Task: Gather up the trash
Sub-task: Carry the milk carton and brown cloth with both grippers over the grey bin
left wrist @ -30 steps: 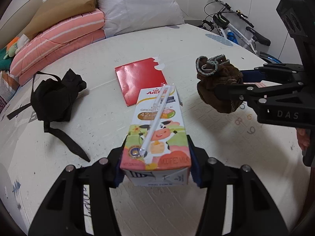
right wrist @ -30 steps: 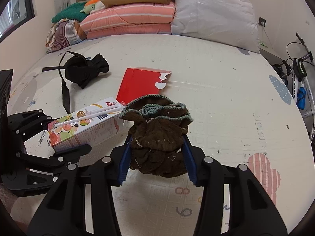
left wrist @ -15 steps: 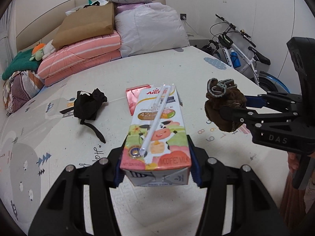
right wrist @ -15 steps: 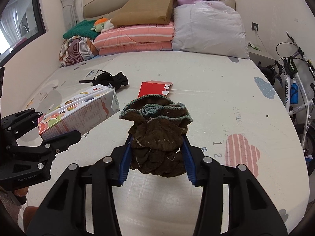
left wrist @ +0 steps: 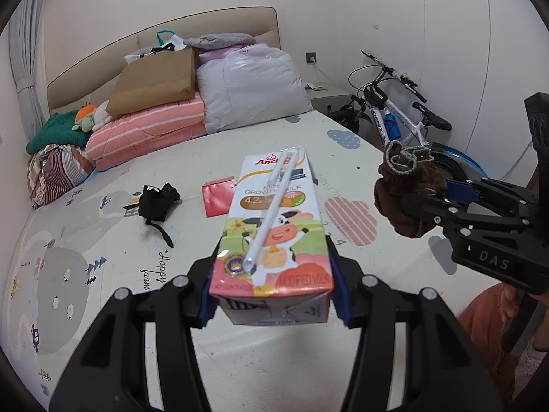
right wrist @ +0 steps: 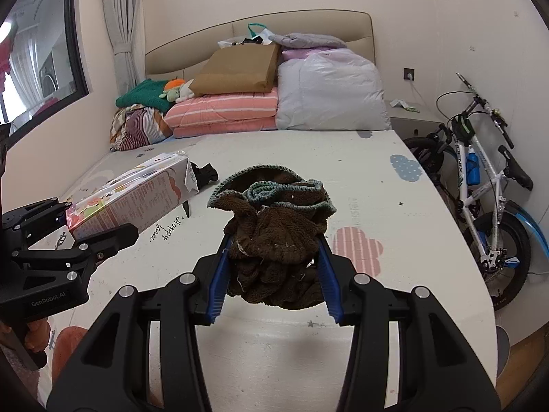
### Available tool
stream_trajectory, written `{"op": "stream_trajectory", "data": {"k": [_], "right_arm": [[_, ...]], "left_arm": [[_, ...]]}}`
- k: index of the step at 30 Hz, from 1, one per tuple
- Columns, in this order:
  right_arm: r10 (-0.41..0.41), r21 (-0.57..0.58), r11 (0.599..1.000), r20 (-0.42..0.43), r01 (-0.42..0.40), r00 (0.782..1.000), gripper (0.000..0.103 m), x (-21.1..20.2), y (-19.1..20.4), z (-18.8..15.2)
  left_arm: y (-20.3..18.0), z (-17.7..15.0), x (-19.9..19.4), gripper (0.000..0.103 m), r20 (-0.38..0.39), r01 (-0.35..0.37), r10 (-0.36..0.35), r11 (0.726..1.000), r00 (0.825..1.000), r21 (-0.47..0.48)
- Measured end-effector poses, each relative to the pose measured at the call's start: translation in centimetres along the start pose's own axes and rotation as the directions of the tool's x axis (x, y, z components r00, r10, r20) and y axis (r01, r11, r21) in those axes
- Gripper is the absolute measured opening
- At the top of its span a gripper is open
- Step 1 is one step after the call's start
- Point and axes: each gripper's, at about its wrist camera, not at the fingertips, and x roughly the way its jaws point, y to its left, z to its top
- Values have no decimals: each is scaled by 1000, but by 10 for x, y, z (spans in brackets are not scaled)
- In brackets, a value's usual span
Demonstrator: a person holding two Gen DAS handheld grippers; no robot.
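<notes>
My left gripper (left wrist: pixel 272 288) is shut on a kids' milk carton (left wrist: pixel 274 226) with a straw taped along its top, held above the play mat. The carton also shows in the right wrist view (right wrist: pixel 133 195). My right gripper (right wrist: pixel 272 274) is shut on a crumpled brown knitted cloth (right wrist: pixel 274 240) with a grey-green edge, held in the air to the right of the carton; the cloth also shows in the left wrist view (left wrist: pixel 408 199). A red paper bag (left wrist: pixel 216 197) and a black cloth with a strap (left wrist: pixel 158 202) lie on the mat.
The white printed play mat (left wrist: pixel 103 240) covers a low bed. Folded bedding, a brown paper bag (right wrist: pixel 236 72) and pillows are stacked at the headboard. A child's bicycle (right wrist: pixel 480 189) stands by the wall to the right of the mat.
Both grippers have lifted up and back from the mat with the carton and the brown cloth still in them. The red bag and black cloth now look farther off.
</notes>
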Motion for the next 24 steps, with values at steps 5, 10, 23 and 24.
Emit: {"op": "stream_trajectory", "data": {"k": [5, 10, 23, 24], "right_arm": [[-61, 39, 997, 48, 59, 997, 45, -53, -42, -13], [-156, 99, 984, 77, 148, 985, 45, -99, -96, -30], [-425, 278, 874, 41, 399, 904, 45, -186, -236, -103], [-444, 293, 861, 32, 416, 896, 45, -192, -247, -110]], "left_arm": [[-53, 11, -23, 53, 42, 26, -28, 999, 999, 45], [-117, 21, -36, 53, 74, 77, -86, 991, 994, 113], [-280, 39, -17, 53, 33, 273, -295, 917, 955, 290], [-292, 40, -13, 53, 23, 288, -309, 911, 951, 296]]}}
